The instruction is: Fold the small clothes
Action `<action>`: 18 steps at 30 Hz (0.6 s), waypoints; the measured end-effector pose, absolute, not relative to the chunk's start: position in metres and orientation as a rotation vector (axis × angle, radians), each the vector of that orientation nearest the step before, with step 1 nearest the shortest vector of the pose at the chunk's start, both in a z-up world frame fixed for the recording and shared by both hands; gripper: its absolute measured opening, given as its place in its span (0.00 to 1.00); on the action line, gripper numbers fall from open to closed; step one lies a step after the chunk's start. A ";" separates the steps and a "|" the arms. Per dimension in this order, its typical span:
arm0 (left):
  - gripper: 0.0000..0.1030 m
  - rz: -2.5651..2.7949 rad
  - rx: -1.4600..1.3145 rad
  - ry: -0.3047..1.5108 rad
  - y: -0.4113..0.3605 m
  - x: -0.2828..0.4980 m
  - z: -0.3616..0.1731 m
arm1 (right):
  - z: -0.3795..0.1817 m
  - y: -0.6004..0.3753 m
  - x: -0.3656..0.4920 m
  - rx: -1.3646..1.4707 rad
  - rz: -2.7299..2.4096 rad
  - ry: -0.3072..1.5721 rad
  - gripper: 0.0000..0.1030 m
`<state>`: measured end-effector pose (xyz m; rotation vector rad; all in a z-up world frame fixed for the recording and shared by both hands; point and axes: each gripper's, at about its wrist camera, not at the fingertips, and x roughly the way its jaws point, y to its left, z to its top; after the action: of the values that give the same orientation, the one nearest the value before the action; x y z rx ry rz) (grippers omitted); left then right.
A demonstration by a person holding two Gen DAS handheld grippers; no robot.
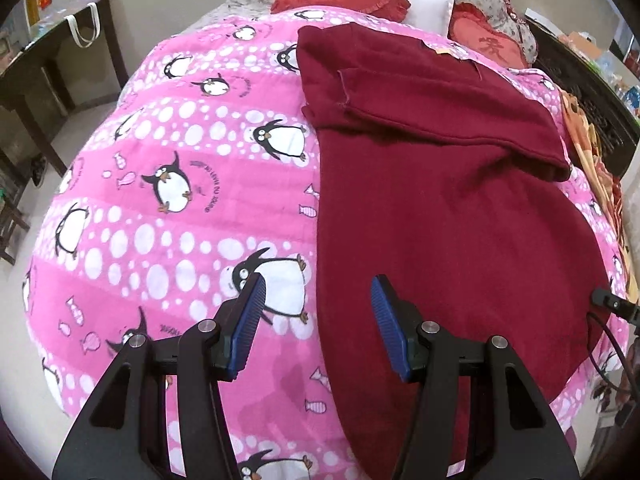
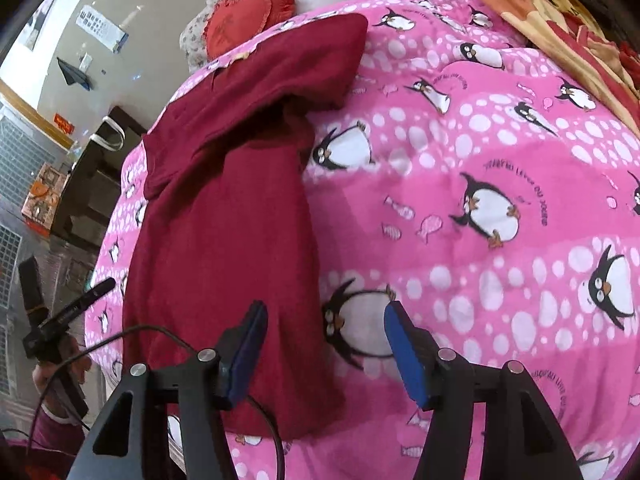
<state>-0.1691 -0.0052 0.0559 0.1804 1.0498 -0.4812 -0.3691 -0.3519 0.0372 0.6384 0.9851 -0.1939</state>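
Maroon fleece garment [image 1: 448, 208] lies lengthwise, sleeves folded in; pink penguin quilt [image 1: 180, 184] beneath.

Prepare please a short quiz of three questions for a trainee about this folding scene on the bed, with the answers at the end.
1. True or false: the left tongs are shut on the dark red garment.
2. Multiple choice: what has been folded across the top of the garment? A) a sleeve B) a hood C) a trouser leg
3. Fill in: the garment lies on a pink quilt printed with ____.

Key
1. False: both the left and the right tongs are open, and neither grips any cloth.
2. A
3. penguins
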 end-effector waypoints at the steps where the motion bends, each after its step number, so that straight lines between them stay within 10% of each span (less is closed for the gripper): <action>1: 0.53 -0.479 0.187 1.054 -0.005 -0.171 0.055 | 0.037 -0.350 -0.369 0.632 -0.197 0.990 0.57; 18: 0.53 -0.447 0.201 1.119 -0.003 -0.174 0.040 | 0.032 -0.340 -0.356 0.622 -0.207 1.024 0.57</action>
<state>-0.1738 -0.0026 0.0400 0.2011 1.1194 -0.4467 -0.3565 -0.3403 0.0317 0.6223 1.0235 -0.2075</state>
